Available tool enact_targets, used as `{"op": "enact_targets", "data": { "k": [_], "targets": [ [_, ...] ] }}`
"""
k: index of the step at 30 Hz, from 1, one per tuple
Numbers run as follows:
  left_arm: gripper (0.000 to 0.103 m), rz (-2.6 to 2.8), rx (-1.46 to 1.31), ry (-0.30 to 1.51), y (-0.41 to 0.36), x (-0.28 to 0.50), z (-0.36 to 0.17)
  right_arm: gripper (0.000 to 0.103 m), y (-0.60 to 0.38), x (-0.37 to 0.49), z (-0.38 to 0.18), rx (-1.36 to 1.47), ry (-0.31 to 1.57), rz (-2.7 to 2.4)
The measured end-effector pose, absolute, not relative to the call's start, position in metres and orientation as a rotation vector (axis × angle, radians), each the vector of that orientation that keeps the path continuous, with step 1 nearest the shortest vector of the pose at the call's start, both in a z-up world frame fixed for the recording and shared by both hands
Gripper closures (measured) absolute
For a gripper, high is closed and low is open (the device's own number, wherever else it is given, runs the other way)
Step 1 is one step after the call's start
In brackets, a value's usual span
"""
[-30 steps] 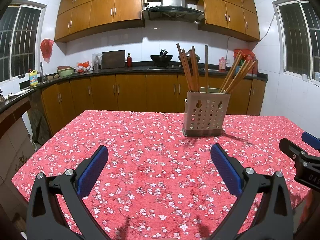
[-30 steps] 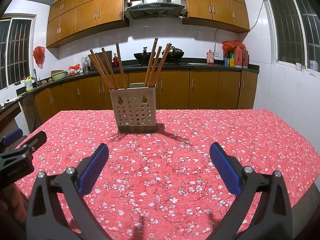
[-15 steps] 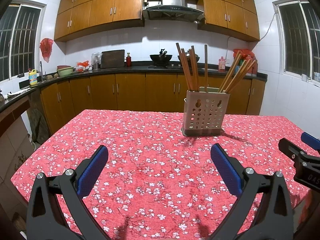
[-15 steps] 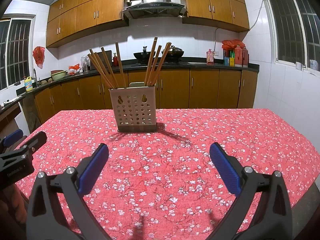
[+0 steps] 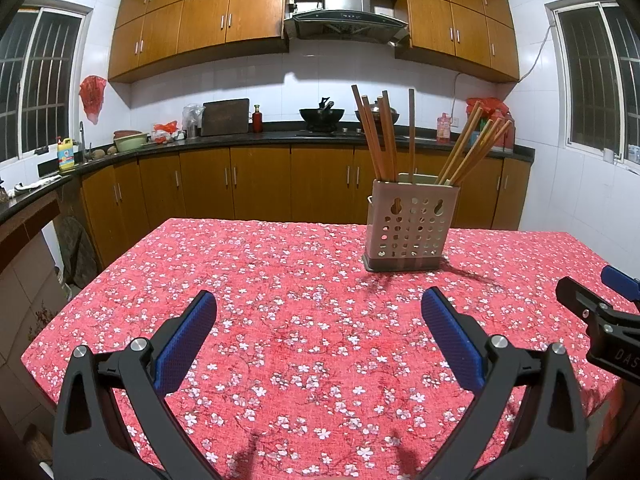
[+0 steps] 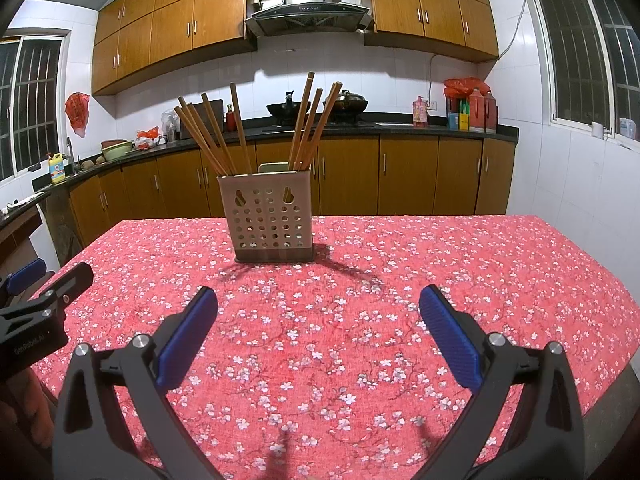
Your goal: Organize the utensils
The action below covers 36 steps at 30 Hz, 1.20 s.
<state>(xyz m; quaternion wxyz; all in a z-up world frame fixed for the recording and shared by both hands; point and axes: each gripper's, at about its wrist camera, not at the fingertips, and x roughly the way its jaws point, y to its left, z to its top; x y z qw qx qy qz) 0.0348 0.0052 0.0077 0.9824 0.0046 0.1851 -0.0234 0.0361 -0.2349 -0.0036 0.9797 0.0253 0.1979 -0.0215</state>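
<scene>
A beige perforated utensil holder (image 5: 412,226) stands upright on the red floral tablecloth (image 5: 304,320), with several wooden chopsticks (image 5: 380,136) leaning in it. It also shows in the right wrist view (image 6: 272,218), chopsticks (image 6: 216,136) fanned out. My left gripper (image 5: 320,312) is open and empty, low over the cloth, short of the holder. My right gripper (image 6: 318,308) is open and empty too, facing the holder. Each gripper shows at the edge of the other's view: the right one (image 5: 596,316), the left one (image 6: 44,300).
The table's left edge (image 5: 96,276) and right edge (image 6: 592,264) drop off to the floor. Wooden cabinets and a dark counter (image 5: 240,140) run behind, with a wok (image 5: 322,114), bottles (image 6: 476,110) and a cutting board (image 5: 224,116).
Both views have drawn back very slightly from the holder. Both grippers stay open and empty.
</scene>
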Motion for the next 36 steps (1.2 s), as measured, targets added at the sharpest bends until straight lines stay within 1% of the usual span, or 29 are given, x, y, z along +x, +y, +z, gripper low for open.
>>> {"op": "enact_targets", "data": {
  "k": [36],
  "targets": [
    [0.002,-0.044,0.0,0.389,0.0015,0.0328,0.0031,0.004,-0.2316,0.0346,-0.0068,0.054,0.41,-0.038]
  ]
}}
